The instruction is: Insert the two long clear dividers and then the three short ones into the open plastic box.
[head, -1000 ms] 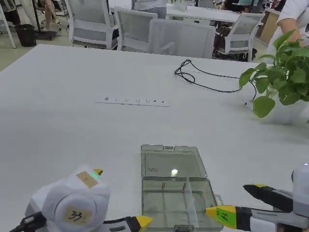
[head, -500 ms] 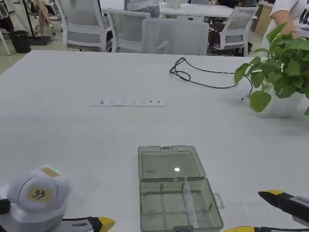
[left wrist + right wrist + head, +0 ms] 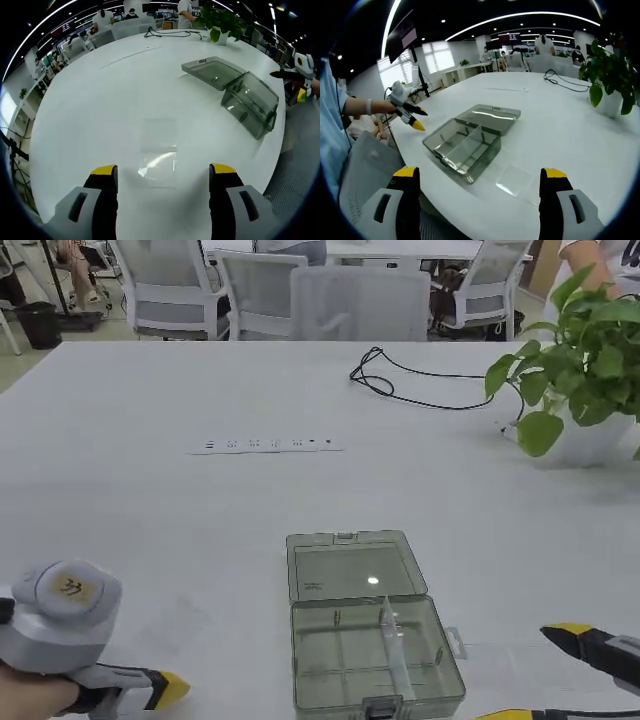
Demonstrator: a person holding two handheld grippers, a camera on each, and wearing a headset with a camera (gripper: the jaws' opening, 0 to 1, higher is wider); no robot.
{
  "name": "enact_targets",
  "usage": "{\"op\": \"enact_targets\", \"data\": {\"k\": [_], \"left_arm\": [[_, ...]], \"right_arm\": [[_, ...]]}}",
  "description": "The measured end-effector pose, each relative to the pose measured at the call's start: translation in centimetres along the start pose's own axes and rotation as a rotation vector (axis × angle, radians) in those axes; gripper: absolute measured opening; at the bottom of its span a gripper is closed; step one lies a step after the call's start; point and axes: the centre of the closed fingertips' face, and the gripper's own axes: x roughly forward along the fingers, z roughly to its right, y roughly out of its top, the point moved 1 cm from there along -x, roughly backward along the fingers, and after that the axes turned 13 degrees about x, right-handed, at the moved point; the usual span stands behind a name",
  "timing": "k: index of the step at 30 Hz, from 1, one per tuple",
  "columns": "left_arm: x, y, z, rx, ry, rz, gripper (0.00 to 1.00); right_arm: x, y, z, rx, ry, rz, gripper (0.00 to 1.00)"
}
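Observation:
The smoky clear box (image 3: 330, 660) lies open near the front table edge, its lid (image 3: 355, 568) folded flat behind it. One long clear divider (image 3: 392, 645) stands inside, running front to back; it also shows in the right gripper view (image 3: 462, 142). Clear divider sheets (image 3: 159, 150) lie flat on the table just ahead of my left gripper (image 3: 162, 175), which is open and holds nothing. More clear sheets (image 3: 515, 180) lie right of the box, ahead of my right gripper (image 3: 480, 175), also open. In the head view the right gripper (image 3: 540, 672) sits at the bottom right.
A leafy plant (image 3: 585, 350) in a white pot stands at the right. A black cable (image 3: 400, 385) and a flat white power strip (image 3: 270, 445) lie farther back. Office chairs (image 3: 360, 300) line the far edge. The table's front edge is close below the box.
My left gripper has drawn away from the box toward the left. My right gripper has pulled back to the right and lower in the picture. The box has stayed put.

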Motion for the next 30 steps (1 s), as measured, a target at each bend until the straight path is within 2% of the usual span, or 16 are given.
{"op": "enact_targets", "data": {"k": [8, 10, 13, 21, 25, 28, 30], "left_arm": [[1.1, -0.6, 0.3, -0.004, -0.042, -0.084, 0.67], [1.3, -0.3, 0.3, -0.021, -0.055, -0.081, 0.66], [1.3, -0.1, -0.1, 0.001, -0.066, -0.103, 0.62], [1.1, 0.2, -0.3, 0.028, -0.091, -0.152, 0.43], [1.2, 0.3, -0.3, 0.044, -0.104, -0.175, 0.41], [1.3, 0.3, -0.4, 0.054, -0.113, -0.191, 0.33], [1.3, 0.3, -0.4, 0.057, -0.117, -0.197, 0.32]], "right_arm": [[-0.3, -0.2, 0.0, -0.005, -0.009, -0.008, 0.99], [-0.3, -0.2, 0.1, -0.003, -0.011, -0.007, 0.99], [-0.4, -0.2, 0.1, -0.001, -0.011, -0.007, 0.98], [-0.4, -0.2, 0.2, 0.004, -0.017, -0.010, 0.96], [-0.3, -0.3, 0.4, 0.003, -0.014, -0.015, 0.95], [-0.3, -0.3, 0.5, 0.001, -0.016, -0.020, 0.94], [-0.3, -0.4, 0.5, 0.001, -0.013, -0.023, 0.93]]}}
